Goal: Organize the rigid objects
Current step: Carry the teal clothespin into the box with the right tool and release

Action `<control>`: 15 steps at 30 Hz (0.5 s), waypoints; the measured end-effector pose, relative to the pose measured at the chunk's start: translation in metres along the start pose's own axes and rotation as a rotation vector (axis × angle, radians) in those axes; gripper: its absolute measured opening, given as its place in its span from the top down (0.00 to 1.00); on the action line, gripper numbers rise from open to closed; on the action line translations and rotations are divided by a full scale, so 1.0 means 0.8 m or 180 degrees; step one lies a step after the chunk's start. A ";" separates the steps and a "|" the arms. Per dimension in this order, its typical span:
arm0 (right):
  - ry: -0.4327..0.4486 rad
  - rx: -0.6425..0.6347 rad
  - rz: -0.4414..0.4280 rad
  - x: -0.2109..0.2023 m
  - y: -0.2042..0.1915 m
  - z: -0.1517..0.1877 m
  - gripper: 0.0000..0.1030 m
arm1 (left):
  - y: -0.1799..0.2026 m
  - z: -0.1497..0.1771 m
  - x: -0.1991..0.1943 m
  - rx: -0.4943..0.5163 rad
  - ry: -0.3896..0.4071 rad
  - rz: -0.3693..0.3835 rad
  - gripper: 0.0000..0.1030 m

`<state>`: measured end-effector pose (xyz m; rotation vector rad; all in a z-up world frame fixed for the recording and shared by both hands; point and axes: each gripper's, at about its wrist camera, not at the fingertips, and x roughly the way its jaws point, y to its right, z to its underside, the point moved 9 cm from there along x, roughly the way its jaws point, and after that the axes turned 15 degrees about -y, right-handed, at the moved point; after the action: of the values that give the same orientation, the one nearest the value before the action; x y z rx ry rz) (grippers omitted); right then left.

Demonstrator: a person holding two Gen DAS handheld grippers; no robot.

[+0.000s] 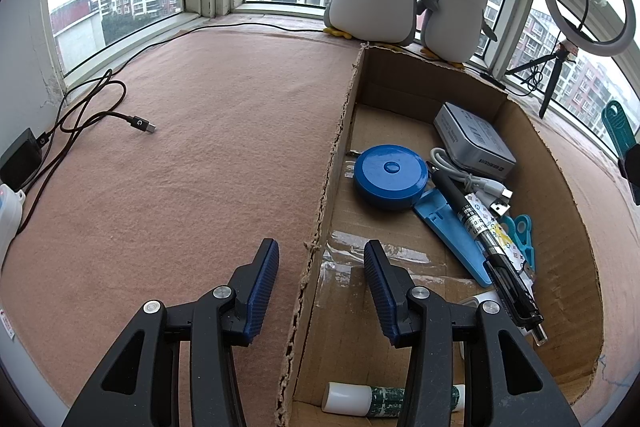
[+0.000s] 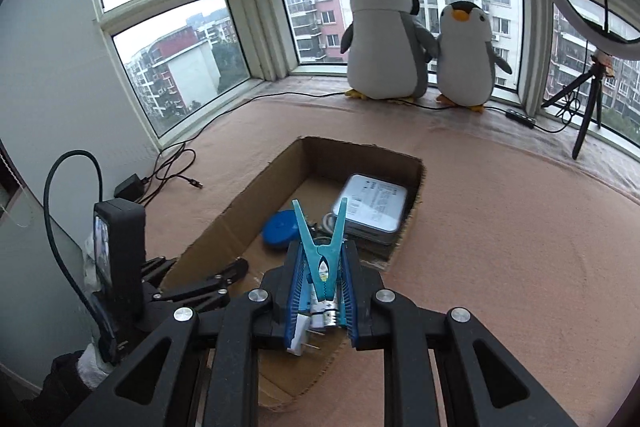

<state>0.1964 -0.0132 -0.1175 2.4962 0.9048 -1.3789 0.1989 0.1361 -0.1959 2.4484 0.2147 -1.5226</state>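
A cut-down cardboard box (image 1: 560,187) lies on the pink cloth. In it are a blue round tape measure (image 1: 390,175), a silver tin (image 1: 474,137), a white USB cable (image 1: 468,179), a black pen (image 1: 492,243), a blue wedge-shaped stand (image 1: 452,235), a teal clip (image 1: 520,231) and a white-capped green tube (image 1: 368,399). My left gripper (image 1: 322,267) is open, astride the box's left wall without touching it. My right gripper (image 2: 320,255) is shut on a teal clothespin (image 2: 320,239), which it holds over the box's near end. The same clothespin (image 1: 618,131) shows at the right edge of the left wrist view.
Two plush penguins (image 2: 384,39) stand at the window behind the box. A ring light on a tripod (image 2: 588,83) is at the far right. A black cable with a USB plug (image 1: 140,125) and a charger (image 1: 20,155) lie at the left. Pink cloth (image 1: 200,147) spreads left of the box.
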 end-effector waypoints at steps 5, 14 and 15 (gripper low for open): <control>-0.0098 -0.0075 -0.0067 0.025 -0.027 -0.008 0.84 | 0.000 0.000 0.000 0.0000 0.0001 0.0000 0.53; -0.0380 -0.0112 -0.0062 0.075 -0.041 -0.020 0.84 | 0.000 0.000 0.000 0.0000 0.0001 0.0004 0.53; -0.0416 -0.0119 -0.0062 0.079 -0.042 -0.021 0.84 | -0.001 -0.001 0.000 -0.0001 0.0002 0.0004 0.53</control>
<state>0.2144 0.0478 -0.1546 2.3448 0.9214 -1.4970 0.1990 0.1370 -0.1957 2.4484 0.2133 -1.5213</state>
